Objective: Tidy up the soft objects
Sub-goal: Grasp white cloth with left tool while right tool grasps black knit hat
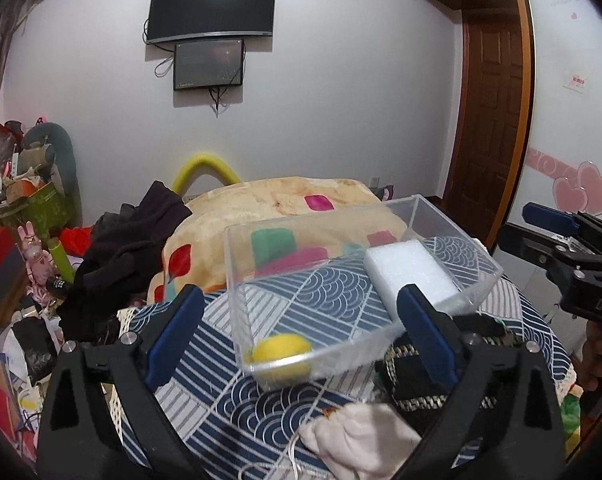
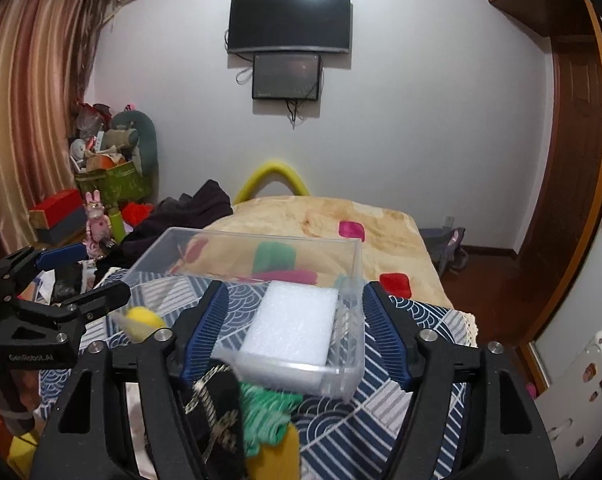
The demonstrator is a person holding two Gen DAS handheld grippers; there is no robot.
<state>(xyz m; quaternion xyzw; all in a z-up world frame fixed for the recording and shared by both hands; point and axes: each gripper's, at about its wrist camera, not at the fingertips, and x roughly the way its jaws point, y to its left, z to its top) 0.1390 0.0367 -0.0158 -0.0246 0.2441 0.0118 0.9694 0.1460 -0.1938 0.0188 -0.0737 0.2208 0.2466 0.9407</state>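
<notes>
Foam block (image 2: 291,322) and yellow ball (image 1: 281,349) lie inside the clear box (image 1: 237,272) on the patterned cloth (image 1: 205,364), ball at its near left corner, block at the right end. Left gripper (image 1: 301,336) and right gripper (image 2: 295,336) both stand wide apart, holding nothing, near the box.

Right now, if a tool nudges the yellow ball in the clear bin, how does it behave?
The yellow ball is round, so it will probably roll along the clear bin wall. It looks fuzzy and soft, so likely light and squashy, not fragile.
</notes>
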